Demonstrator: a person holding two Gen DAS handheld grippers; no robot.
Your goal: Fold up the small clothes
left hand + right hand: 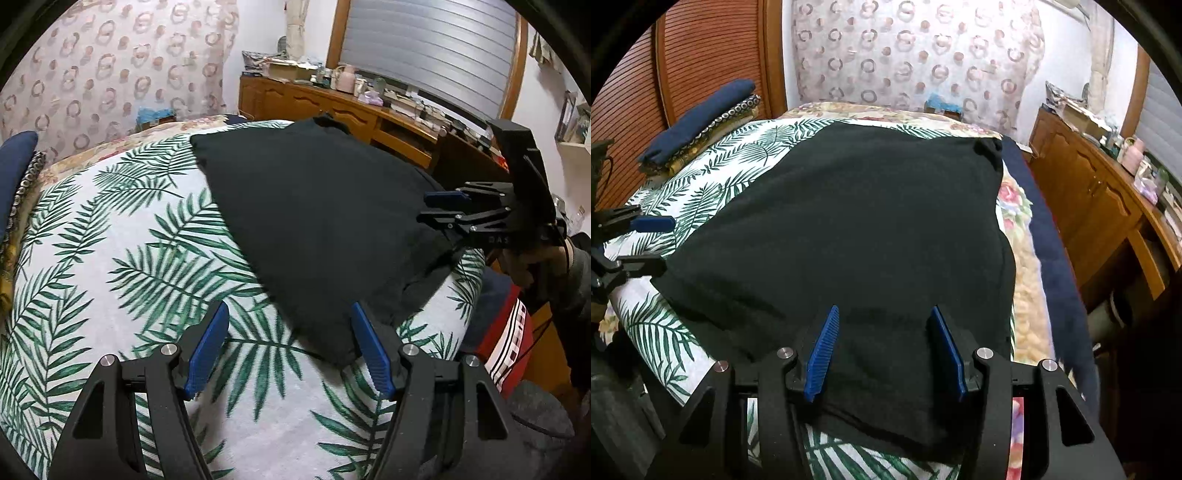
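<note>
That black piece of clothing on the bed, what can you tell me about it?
The black garment is plain, soft-looking knit with no visible print. It lies spread almost flat on the leaf-print cover, with a few low wrinkles near its lower edge and a small bunched bit at the far corner. Both open grippers are at its near edge: the left gripper by one corner, the right gripper over the hem. Whether either touches the cloth cannot be told.

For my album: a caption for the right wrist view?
Open right gripper poised over black garment on palm-leaf bedspread.
</note>
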